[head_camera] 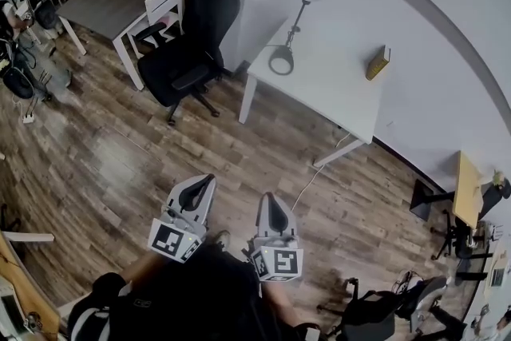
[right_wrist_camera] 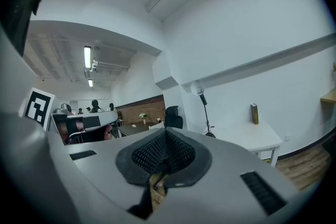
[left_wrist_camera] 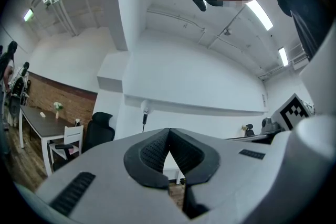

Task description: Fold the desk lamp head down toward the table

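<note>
Left gripper and right gripper: jaws closed, empty, since I hold them well short of the white table. Desk lamp stands by its left edge, head raised, untouched.

A black office chair stands beside a white chair at a dark table, far left. A yellow book stands upright at the right.

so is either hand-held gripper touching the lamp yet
No, the left hand-held gripper and right hand-held gripper hang over the floor, far from the lamp on the white table.
</note>
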The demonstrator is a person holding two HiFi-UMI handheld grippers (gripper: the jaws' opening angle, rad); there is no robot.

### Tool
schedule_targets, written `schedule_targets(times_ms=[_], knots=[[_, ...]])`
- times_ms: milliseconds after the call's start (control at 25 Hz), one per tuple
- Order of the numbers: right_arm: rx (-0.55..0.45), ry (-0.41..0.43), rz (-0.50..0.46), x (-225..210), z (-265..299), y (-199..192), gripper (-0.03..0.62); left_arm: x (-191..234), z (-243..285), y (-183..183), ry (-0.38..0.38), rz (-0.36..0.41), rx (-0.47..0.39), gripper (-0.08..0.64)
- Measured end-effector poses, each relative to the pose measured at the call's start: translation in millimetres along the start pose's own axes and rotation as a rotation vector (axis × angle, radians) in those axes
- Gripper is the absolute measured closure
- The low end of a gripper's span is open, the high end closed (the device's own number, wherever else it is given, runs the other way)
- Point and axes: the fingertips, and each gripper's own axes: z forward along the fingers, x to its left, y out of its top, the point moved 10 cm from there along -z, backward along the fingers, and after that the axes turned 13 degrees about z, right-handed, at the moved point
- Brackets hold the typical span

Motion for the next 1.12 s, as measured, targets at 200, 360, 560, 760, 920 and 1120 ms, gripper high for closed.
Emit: schedule_targets(times_ms=[200,360,560,760,920,1120], knots=[[0.008,-0.01,-0.007,-15,27,2,0.58,12,29,-10,0.002,-0.029,-0.009,0.537],[0.012,-0.023,-0.027,-22,60,7,0.58,35,59,-19,-0.014,-0.029,-0.014,0.535],[0.004,-0.045,-0.04,-28,113,16,0.58,76,105,-22,-0.027,-0.05,-0.052,0.537],[-0.003,-0.076,-0.042,-25,168,24,0.58,126,142,-27,-0.05,-0.034,-0.053,0.537],[-0.008,-0.096,-0.041,-21,211,29,0.58,163,168,-34,-0.071,-0.05,-0.049,0.537],[-0.01,-0.129,-0.052,-15,248,32,0.58,194,191,-44,-0.103,-0.066,-0.041,0.537]])
